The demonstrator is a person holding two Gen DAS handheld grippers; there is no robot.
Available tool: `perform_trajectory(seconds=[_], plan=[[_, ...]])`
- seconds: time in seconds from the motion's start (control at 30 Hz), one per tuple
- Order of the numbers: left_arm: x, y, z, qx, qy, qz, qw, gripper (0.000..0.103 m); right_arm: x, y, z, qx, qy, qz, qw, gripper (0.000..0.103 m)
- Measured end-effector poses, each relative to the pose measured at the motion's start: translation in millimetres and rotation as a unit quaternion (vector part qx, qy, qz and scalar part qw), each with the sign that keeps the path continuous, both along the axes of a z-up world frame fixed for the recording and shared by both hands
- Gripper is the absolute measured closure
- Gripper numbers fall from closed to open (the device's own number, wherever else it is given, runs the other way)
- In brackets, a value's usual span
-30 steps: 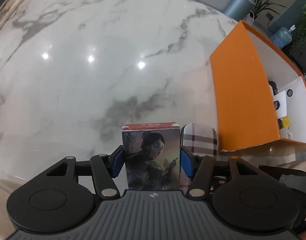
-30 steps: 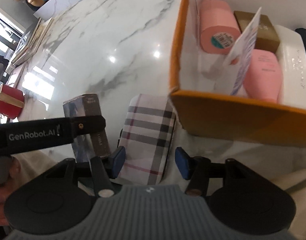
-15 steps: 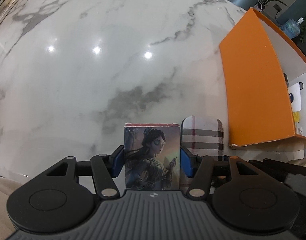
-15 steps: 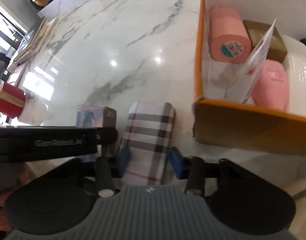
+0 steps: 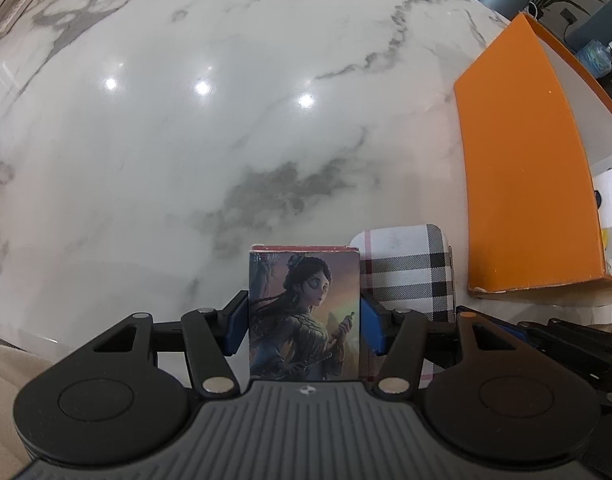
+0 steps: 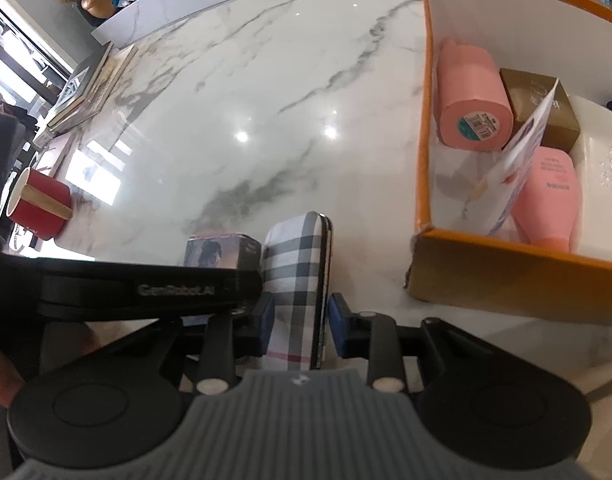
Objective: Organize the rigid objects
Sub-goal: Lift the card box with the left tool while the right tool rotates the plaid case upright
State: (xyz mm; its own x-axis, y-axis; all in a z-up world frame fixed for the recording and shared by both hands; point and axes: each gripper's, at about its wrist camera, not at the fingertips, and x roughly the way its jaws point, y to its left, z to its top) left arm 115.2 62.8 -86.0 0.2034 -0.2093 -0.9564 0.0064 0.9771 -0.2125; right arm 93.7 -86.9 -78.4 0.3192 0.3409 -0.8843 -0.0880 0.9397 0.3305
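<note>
The card box (image 5: 304, 312) with the painted figure on its front stands upright on the marble surface (image 5: 185, 140), pinched between the blue pads of the left claw (image 5: 304, 322); its lower edge is hidden behind the claw's grey body. Just beside it on its right stands the plaid case (image 6: 295, 280), on edge, with its dark spine turned to the right. From the left wrist view only its rounded top and part of its face show (image 5: 406, 272), the rest cut off by the claw's linkage.

The right claw (image 6: 299, 326) straddles the plaid case and its jaws are closing; the left pad looks against the fabric, while a sliver of gap shows at the right pad, so I cannot tell if it truly grips. The left claw's black arm crosses the right wrist view and covers most of the card box, leaving only its top.

Near the case, to the right, sits the orange box (image 6: 506, 272), open. Inside it lie a pink cylinder (image 6: 472, 100), a gold carton (image 6: 542, 108), a pink bottle (image 6: 550, 196) and a leaning leaflet (image 6: 518, 160) that hides part of the bottle; the box's far right is cut off. At the far left, a red cup (image 6: 37, 204) lies on its side, partly out of frame.
</note>
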Motion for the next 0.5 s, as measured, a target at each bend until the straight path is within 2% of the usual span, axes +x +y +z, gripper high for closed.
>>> perform_trajectory(seconds=[0.13,0.23,0.3,0.37,0.43,0.5], plan=[[0,1,-1,-0.001,0.004,0.003,1.0000,0.038,1,-9,-21,0.023,0.026,-0.026,0.999,0.060],[1,2,-1,-0.002,0.003,0.005,1.0000,0.038,1,-9,-23,0.037,0.015,-0.026,0.999,0.057],[0,3,-1,-0.001,0.003,0.007,1.0000,0.038,0,-7,-23,0.030,0.010,-0.020,0.999,0.062],[-1,4,-1,0.002,0.002,0.009,1.0000,0.038,-3,-9,-18,0.031,0.002,-0.022,0.999,0.074],[-1,5,-1,0.006,0.003,0.012,0.9999,0.038,-7,-13,-7,0.044,-0.008,-0.021,0.999,0.082],[-2,1,0,0.011,0.002,0.009,0.9999,0.038,-9,-13,2,0.056,-0.014,-0.014,0.998,0.084]])
